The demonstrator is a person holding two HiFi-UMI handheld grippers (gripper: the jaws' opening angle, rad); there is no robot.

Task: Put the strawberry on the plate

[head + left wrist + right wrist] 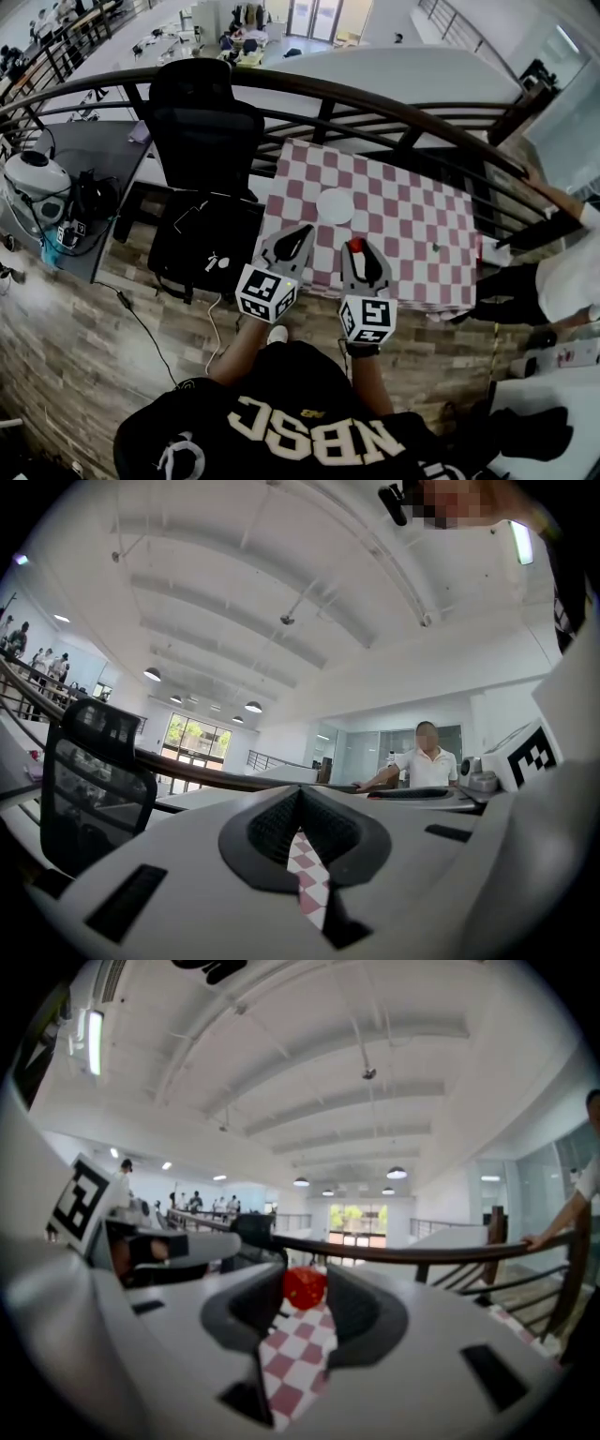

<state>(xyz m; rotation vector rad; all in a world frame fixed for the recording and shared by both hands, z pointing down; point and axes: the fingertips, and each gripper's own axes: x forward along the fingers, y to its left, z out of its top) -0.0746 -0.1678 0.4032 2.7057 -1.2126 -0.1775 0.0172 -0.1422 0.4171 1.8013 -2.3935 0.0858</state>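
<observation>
Clamping strawberry (304,1287) at the tips of right gripper (357,249), jaws narrowed to the fruit's width. Held up over near part of checkered surface (412,216), close to white plate (335,206) but apart from it. Closed tip to tip on left gripper (306,231), nothing between, alongside the right one at surface's near edge

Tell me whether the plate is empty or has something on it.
Empty. The white plate lies bare on the checked cloth; the strawberry sits gripped in the right gripper, short of it.
</observation>
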